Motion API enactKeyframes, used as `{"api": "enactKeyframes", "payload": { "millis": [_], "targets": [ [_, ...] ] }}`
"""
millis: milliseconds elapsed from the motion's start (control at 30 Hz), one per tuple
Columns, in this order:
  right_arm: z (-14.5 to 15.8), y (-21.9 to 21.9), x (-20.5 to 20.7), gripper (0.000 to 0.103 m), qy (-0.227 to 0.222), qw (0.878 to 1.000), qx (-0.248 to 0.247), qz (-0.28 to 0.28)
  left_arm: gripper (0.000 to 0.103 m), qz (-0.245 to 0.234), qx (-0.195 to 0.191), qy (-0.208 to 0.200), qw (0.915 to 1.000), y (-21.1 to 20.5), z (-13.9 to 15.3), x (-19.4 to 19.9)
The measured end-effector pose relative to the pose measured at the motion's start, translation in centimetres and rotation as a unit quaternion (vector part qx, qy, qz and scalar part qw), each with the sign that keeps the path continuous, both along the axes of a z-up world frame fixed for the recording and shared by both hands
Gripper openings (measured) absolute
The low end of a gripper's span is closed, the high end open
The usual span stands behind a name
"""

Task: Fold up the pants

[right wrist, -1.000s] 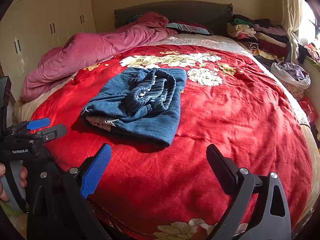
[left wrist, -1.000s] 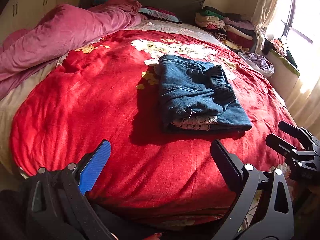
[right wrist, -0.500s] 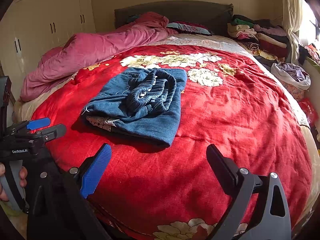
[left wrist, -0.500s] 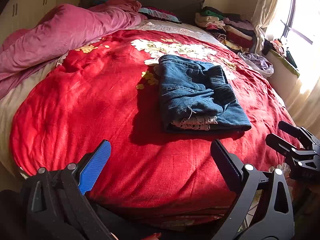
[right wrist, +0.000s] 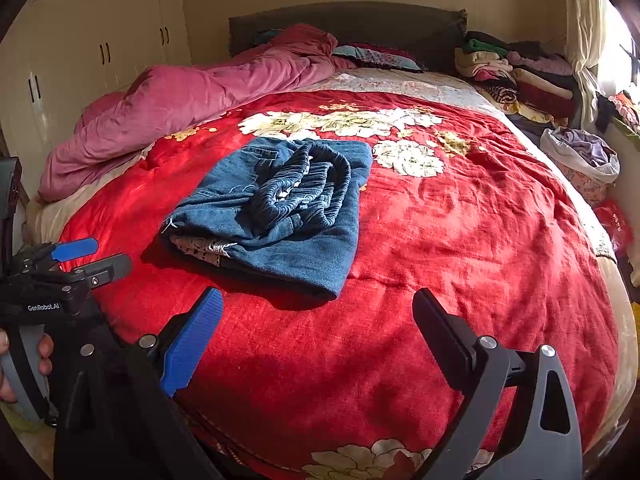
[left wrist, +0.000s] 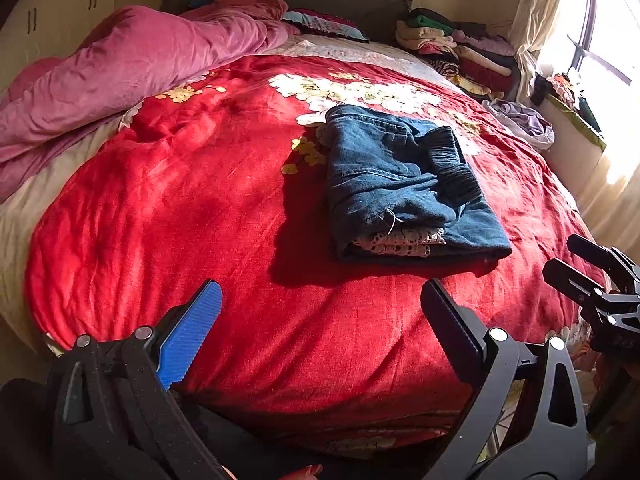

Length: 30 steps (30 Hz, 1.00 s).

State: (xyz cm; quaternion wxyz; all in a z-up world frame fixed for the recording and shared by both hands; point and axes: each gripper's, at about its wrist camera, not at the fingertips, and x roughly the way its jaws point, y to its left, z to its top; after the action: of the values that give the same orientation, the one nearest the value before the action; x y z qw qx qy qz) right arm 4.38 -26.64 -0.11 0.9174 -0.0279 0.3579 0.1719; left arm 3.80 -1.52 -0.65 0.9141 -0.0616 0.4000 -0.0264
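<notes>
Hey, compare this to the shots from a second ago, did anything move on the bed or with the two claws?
Nothing visibly changed. The folded pants lie in the same spot on the red blanket, and both the left claw and the right claw hang open and empty at the near edge of the bed, touching nothing, as before.

Matt denim pants (left wrist: 404,184) on plush red blanket (left wrist: 168,216).

Red floral bedspread (left wrist: 160,208), pink duvet (left wrist: 132,56) bunched beside it, clothes pile (right wrist: 516,76) near window
</notes>
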Motion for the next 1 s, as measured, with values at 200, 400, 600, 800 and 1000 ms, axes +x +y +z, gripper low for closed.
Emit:
{"api": "enactKeyframes", "payload": {
  "millis": [200, 400, 600, 800, 1000],
  "targets": [
    [0.0, 0.0, 0.1, 0.095, 0.001, 1.0, 0.0, 0.001, 0.093, -0.002, -0.003, -0.001, 1.0, -0.1, 0.0, -0.1],
    [0.0, -0.3, 0.3, 0.095, 0.0, 1.0, 0.0, -0.003, 0.093, -0.007, -0.011, 0.001, 0.9999, 0.1, 0.1, 0.0],
    [-0.6, -1.4, 1.2, 0.095, 0.007, 1.0, -0.004, -0.023, 0.093, 0.027, 0.008, 0.02, 0.9994, 1.3, -0.2, 0.7],
    [-0.9, -6.1, 3.7, 0.095, 0.013, 0.996, 0.002, -0.089, 0.093, 0.078, -0.009, 0.007, 0.9969, 7.2, 1.0, 2.6],
    [-1.8, -16.2, 10.0, 0.095, 0.004, 0.973, -0.052, -0.223, 0.093, 0.17, 0.049, 0.047, 0.9831, 17.0, 0.4, 9.6]
  ]
}}
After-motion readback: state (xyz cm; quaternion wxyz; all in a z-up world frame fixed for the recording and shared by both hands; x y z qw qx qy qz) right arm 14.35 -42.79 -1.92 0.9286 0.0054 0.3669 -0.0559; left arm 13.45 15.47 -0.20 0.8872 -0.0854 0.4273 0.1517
